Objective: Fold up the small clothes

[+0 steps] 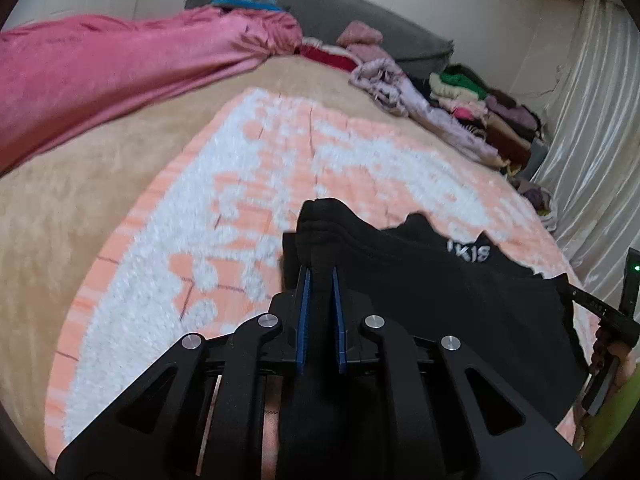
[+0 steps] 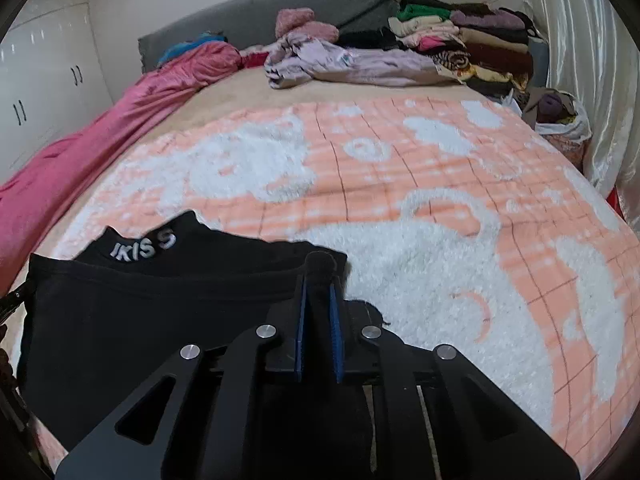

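The left gripper point(image 1: 320, 280) is clamped on a bunched edge of the black garment point(image 1: 440, 300), and the right gripper point(image 2: 319, 296) pinches the opposite edge, blue pads pressed tight on cloth. The garment lies on a peach-and-white fleece blanket point(image 2: 400, 208) spread over a tan-covered bed point(image 1: 80, 184). White letters on its collar point(image 2: 144, 246) read "IKIS S". Farther off are a pink quilt point(image 1: 120, 64), a grey headboard point(image 2: 280, 8), stacked clothes point(image 2: 472, 40), white wardrobes point(image 2: 44, 68) and a pale curtain point(image 1: 592, 120).
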Demonstrator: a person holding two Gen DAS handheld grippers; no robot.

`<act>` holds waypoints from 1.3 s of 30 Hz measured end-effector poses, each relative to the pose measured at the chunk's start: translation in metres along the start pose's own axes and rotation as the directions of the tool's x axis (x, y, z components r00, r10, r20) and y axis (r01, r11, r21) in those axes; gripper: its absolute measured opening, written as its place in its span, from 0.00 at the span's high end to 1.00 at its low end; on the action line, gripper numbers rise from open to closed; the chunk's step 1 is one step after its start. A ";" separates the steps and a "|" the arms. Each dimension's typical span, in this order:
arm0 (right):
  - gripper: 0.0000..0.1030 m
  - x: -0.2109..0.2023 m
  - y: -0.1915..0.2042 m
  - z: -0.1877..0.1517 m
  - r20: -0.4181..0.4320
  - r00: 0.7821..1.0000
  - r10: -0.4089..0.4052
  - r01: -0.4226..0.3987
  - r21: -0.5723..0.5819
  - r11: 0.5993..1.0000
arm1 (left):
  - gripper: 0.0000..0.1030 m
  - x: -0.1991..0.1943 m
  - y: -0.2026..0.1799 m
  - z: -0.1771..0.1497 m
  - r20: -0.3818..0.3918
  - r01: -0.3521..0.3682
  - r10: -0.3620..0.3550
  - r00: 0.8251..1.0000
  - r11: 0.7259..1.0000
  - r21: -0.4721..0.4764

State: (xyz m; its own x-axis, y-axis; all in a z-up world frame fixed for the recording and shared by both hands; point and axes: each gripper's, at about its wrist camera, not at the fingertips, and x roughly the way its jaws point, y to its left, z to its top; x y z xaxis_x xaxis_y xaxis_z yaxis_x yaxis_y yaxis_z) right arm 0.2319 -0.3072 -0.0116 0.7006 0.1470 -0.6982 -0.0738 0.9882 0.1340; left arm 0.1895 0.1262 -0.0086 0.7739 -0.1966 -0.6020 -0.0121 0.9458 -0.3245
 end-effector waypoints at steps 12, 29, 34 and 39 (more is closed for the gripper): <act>0.91 0.005 -0.002 0.020 0.046 0.999 -0.001 0.001 0.010 1.000 | 0.96 -0.004 0.002 0.017 0.071 0.013 -0.013 0.997 1.000 0.008; 0.83 0.036 0.001 0.003 -0.026 0.989 -0.145 0.145 -0.021 0.989 | 0.85 0.027 0.019 0.006 -0.039 -0.056 0.055 0.998 0.998 -0.018; 0.77 0.029 0.001 0.003 -0.016 0.988 -0.153 0.153 -0.018 0.988 | 0.84 0.024 0.020 0.007 -0.040 -0.063 0.063 0.997 0.998 -0.019; 0.67 0.017 0.002 0.001 -0.003 0.990 -0.139 0.139 -0.015 0.990 | 0.76 0.017 0.022 0.007 -0.033 -0.073 0.072 0.997 0.997 -0.028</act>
State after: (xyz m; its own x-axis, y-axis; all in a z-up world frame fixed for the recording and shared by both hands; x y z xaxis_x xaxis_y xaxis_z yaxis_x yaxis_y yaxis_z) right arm 0.2440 -0.3023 -0.0224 0.7018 0.0079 -0.7124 0.0141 0.9996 0.0249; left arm 0.2064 0.1457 -0.0208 0.7500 -0.1364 -0.6473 -0.0865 0.9499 -0.3004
